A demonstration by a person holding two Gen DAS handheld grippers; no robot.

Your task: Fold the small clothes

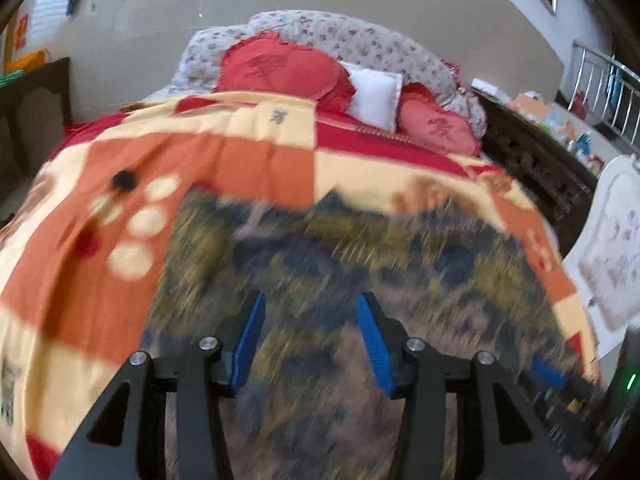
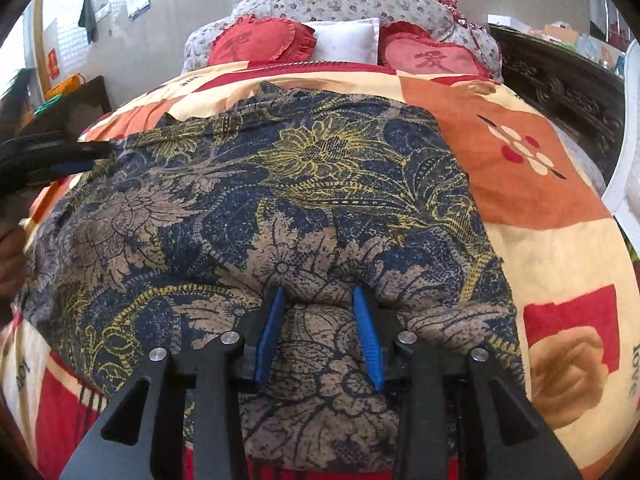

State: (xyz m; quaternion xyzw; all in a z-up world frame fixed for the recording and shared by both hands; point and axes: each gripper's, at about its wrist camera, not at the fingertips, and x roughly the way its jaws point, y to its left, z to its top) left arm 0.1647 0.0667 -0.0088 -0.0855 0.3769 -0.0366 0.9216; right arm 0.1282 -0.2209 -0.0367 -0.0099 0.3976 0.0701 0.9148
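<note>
Motion blur smears most of my left wrist view: the patterned garment [image 1: 320, 280] under my left gripper [image 1: 311, 312] reads only as streaks of navy, tan and yellow, and its edges there are hard to trace. The bed's near edge is cut off in both views, and my hands are hidden behind the gripper frames.

My left gripper's blue pads [image 1: 250, 340] stand apart with nothing clamped; blurred cloth shows in the gap and beyond the tips, and I cannot tell whether the pads touch it. In the right wrist view this gripper enters from the left edge, at the garment's far left side [image 2: 72, 160].

My right gripper [image 2: 318, 300] is sharp. Its pads [image 2: 272, 332] stand apart, pressed down into the garment [image 2: 300, 184], with a puckered ridge of the floral fabric bunched between them; they are not shut on it. Most of the garment spreads ahead of these jaws and to both sides, lying on the orange, cream and red blanket [image 2: 552, 248]. Well beyond the tips, red heart cushions [image 2: 260, 46] and a white pillow [image 2: 348, 42] lean against the floral headboard [image 2: 340, 0].
</note>
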